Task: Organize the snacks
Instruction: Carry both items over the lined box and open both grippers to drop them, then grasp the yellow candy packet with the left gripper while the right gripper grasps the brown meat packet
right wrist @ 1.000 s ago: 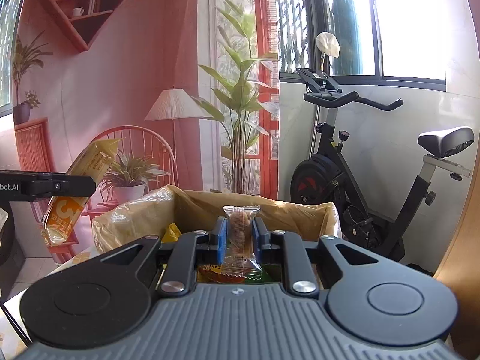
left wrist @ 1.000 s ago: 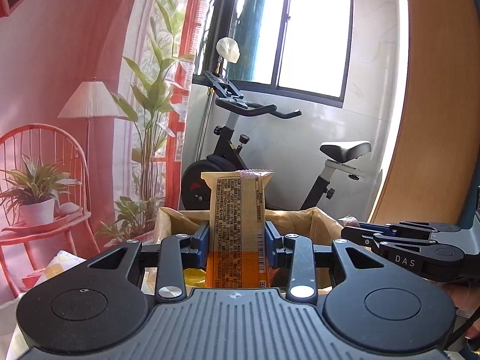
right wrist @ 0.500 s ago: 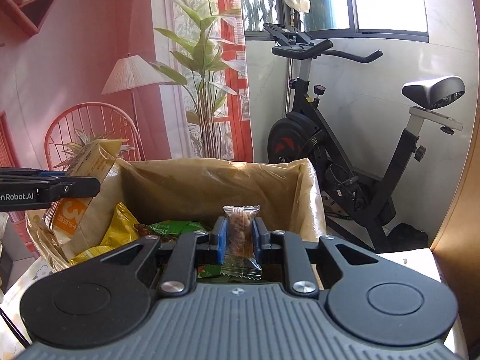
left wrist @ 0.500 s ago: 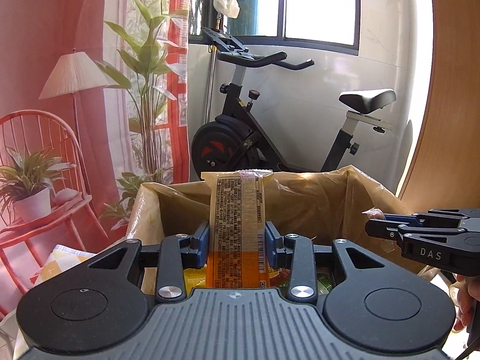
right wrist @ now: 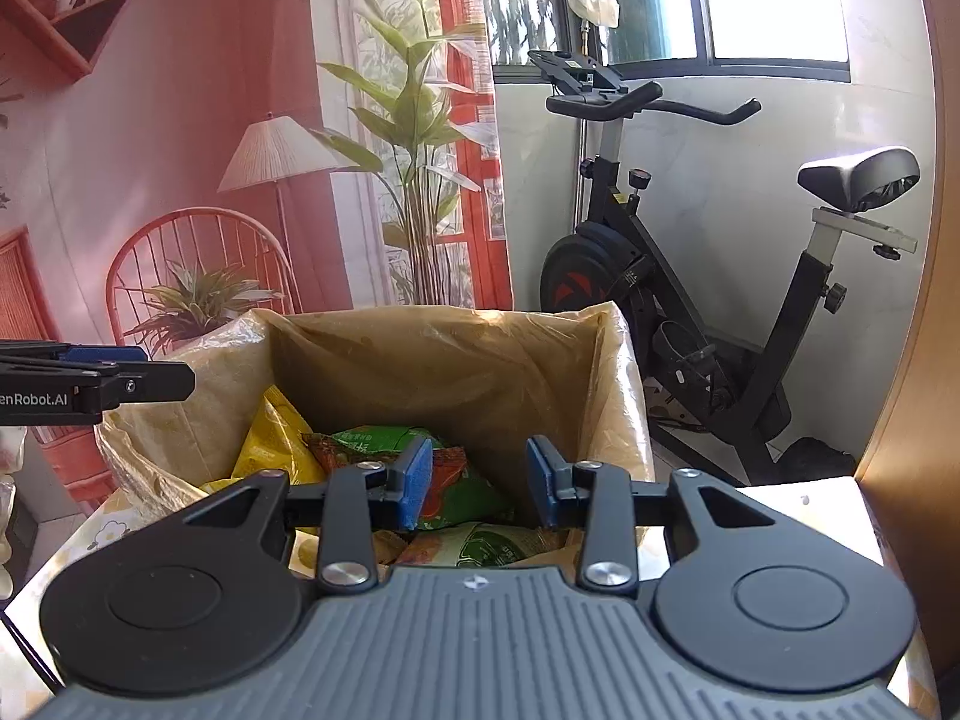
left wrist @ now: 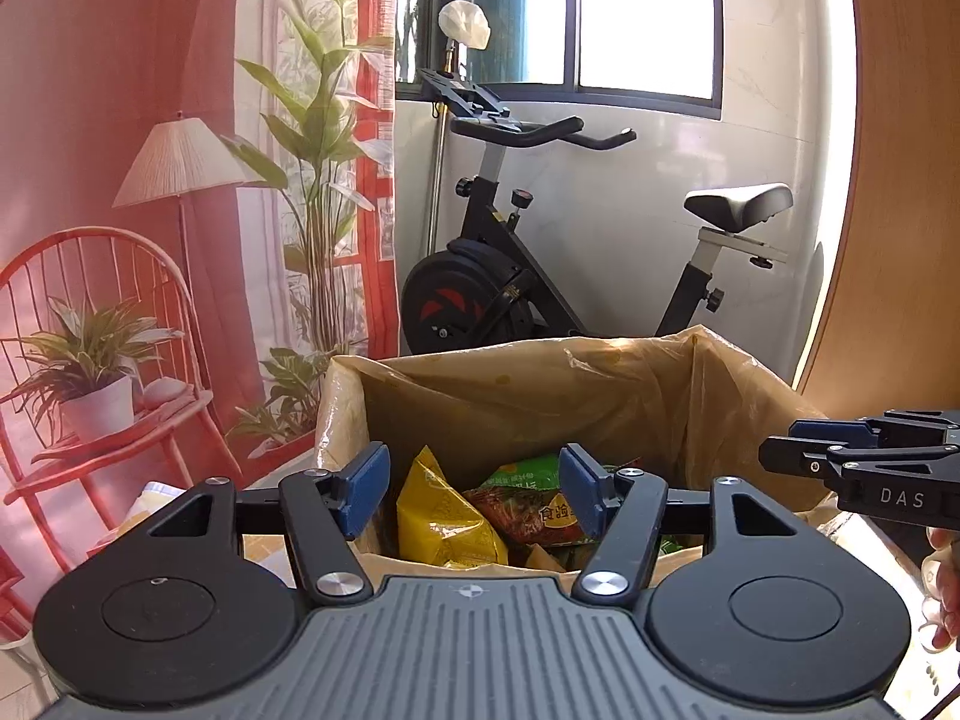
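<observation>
A cardboard box lined with a yellowish plastic bag stands in front of both grippers. Inside lie several snack packs: a yellow pack and a green and red pack. My left gripper is open and empty over the box's near edge. My right gripper is open and empty over the box's right part. Each gripper shows at the edge of the other's view: the right gripper, the left gripper.
An exercise bike stands behind the box by the window. A backdrop with a printed red chair and plants hangs at the left. A wooden panel rises at the right. The box stands on a table with a flowered cloth.
Both grippers have opened and let go: the long orange pack has left the left one, the small clear-wrapped snack the right one. Both views now look lower into the box.
</observation>
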